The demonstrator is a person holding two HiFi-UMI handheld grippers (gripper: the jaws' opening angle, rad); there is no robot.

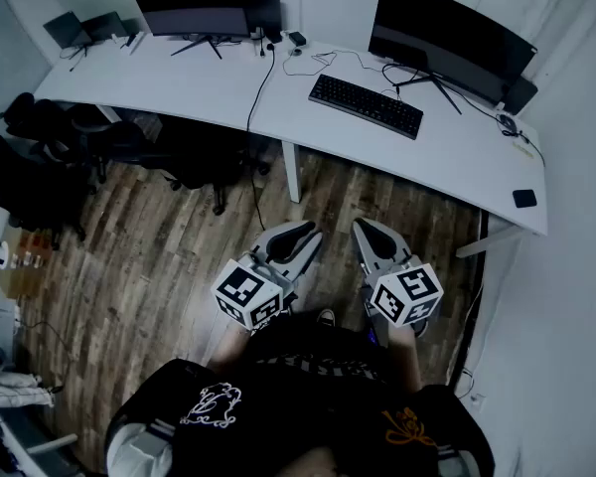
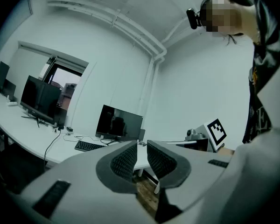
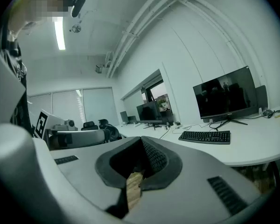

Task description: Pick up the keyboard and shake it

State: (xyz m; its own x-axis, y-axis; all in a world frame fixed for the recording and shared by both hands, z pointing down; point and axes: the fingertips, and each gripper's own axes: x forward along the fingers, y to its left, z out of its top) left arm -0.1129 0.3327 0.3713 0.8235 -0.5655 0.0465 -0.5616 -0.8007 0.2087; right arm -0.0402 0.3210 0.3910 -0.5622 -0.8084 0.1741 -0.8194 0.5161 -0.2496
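Observation:
The black keyboard (image 1: 366, 105) lies flat on the white desk (image 1: 457, 162), in front of the right monitor (image 1: 447, 33). It also shows far off as the keyboard (image 2: 88, 146) in the left gripper view and the keyboard (image 3: 205, 136) in the right gripper view. My left gripper (image 1: 306, 231) hangs over the wooden floor, well short of the desk, its jaws a narrow gap apart with nothing between them. Beside it my right gripper (image 1: 364, 226) has its jaws closed together and holds nothing. In their own views the left gripper (image 2: 140, 146) and the right gripper (image 3: 141, 141) both point toward the desk.
A second monitor (image 1: 194, 6) stands at the desk's far left, with a cable (image 1: 253, 117) hanging over the edge. Black office chairs (image 1: 129, 142) crowd the left under the desk. A mouse (image 1: 506, 122) and a small black item (image 1: 524, 198) lie at the desk's right end.

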